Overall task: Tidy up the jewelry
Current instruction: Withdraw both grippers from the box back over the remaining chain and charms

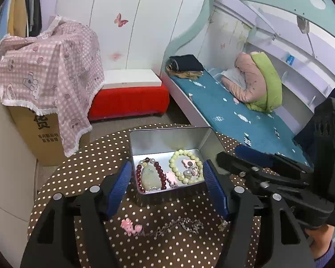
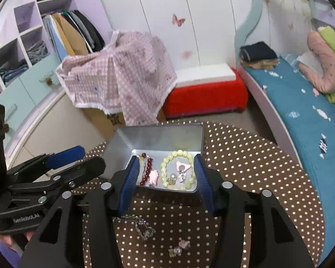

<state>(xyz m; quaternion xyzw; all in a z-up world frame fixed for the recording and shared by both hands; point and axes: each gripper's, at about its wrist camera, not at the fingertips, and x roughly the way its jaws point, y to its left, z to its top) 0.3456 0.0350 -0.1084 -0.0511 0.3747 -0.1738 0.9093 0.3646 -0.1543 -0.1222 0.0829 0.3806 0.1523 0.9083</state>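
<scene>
A silver tin (image 1: 143, 195) with its lid raised stands on the round brown dotted table (image 1: 78, 178). Inside lie a dark red bead bracelet with a jade pendant (image 1: 148, 177), a pale yellow bead bracelet (image 1: 185, 154) and pink charms. My left gripper (image 1: 167, 166) hangs open in front of the tin, nothing between its blue pads. A silver chain (image 1: 178, 225) with a pink charm (image 1: 129, 225) lies on the cloth below it. In the right wrist view my right gripper (image 2: 166, 159) is open and empty before the tin (image 2: 167, 191), above the chain (image 2: 143, 225).
A bed with a blue cover (image 1: 245, 116) runs along the right. A red bench (image 1: 129, 102) and a cardboard box under a pink checked cloth (image 1: 49, 71) stand beyond the table. Open wardrobe shelves (image 2: 22, 44) are at the far left.
</scene>
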